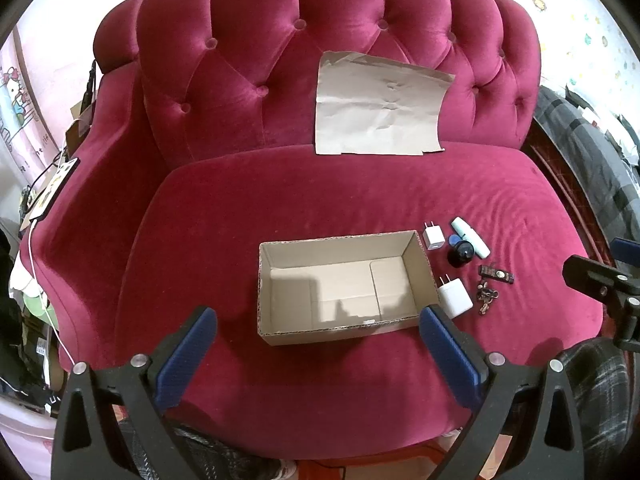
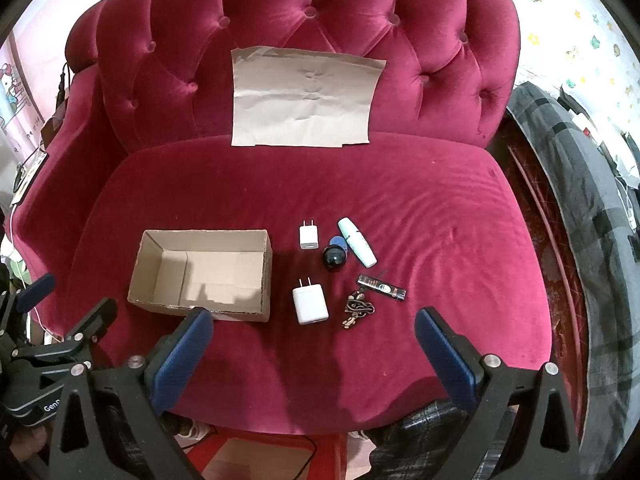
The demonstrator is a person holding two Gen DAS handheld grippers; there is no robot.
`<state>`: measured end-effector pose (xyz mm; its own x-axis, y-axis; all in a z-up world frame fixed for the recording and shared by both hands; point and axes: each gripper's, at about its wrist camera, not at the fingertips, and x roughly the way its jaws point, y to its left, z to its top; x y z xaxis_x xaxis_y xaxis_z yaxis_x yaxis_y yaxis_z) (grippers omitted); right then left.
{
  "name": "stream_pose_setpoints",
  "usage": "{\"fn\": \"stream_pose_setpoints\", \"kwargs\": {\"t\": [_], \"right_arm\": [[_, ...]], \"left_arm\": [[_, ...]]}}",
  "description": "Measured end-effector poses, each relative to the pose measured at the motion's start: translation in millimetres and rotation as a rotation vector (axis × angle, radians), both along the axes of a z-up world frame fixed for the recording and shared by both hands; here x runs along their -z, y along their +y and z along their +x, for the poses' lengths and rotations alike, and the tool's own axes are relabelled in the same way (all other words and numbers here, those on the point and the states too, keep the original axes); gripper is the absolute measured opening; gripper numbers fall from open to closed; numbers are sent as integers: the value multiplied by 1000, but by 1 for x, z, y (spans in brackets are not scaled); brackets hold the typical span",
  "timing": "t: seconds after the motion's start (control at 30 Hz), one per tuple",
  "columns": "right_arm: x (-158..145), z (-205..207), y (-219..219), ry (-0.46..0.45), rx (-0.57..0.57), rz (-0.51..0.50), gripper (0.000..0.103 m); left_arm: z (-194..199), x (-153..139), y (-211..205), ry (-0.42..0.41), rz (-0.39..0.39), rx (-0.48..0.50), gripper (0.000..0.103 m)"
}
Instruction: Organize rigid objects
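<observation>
An empty cardboard box (image 1: pixel 340 288) (image 2: pixel 202 274) sits on the crimson sofa seat (image 1: pixel 320 196) (image 2: pixel 440 240). To its right lie two white chargers, a small one (image 1: pixel 433 237) (image 2: pixel 309 237) and a larger one (image 1: pixel 455 295) (image 2: pixel 310 304), a black round object (image 1: pixel 460 253) (image 2: pixel 334 259) with a blue cap, a pale green tube (image 1: pixel 471 237) (image 2: pixel 357 242), a dark stick (image 1: pixel 496 274) (image 2: pixel 381 287) and a key bunch (image 1: pixel 486 296) (image 2: pixel 357 306). My left gripper (image 1: pixel 318 322) hangs open before the box. My right gripper (image 2: pixel 314 322) is open, just short of the larger charger.
A brown paper sheet (image 1: pixel 380 108) (image 2: pixel 304 98) leans on the tufted backrest. A phone on a white cable (image 1: pixel 54 188) lies on the left armrest. Plaid bedding (image 2: pixel 580 200) is at the right, clutter and a curtain at the left. Floor shows below the seat edge.
</observation>
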<state>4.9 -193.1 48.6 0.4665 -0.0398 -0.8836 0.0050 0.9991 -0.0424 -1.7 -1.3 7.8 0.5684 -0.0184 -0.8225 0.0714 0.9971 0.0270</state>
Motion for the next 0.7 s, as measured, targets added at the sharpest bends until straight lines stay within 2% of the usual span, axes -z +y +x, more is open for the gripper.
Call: {"fn": "stream_pose_setpoints", "kwargs": {"t": [0.7], "right_arm": [[-3,-1,2,-11,-8,-7,103]], "left_arm": [[0,-3,0,-1,4,-1,103]]}}
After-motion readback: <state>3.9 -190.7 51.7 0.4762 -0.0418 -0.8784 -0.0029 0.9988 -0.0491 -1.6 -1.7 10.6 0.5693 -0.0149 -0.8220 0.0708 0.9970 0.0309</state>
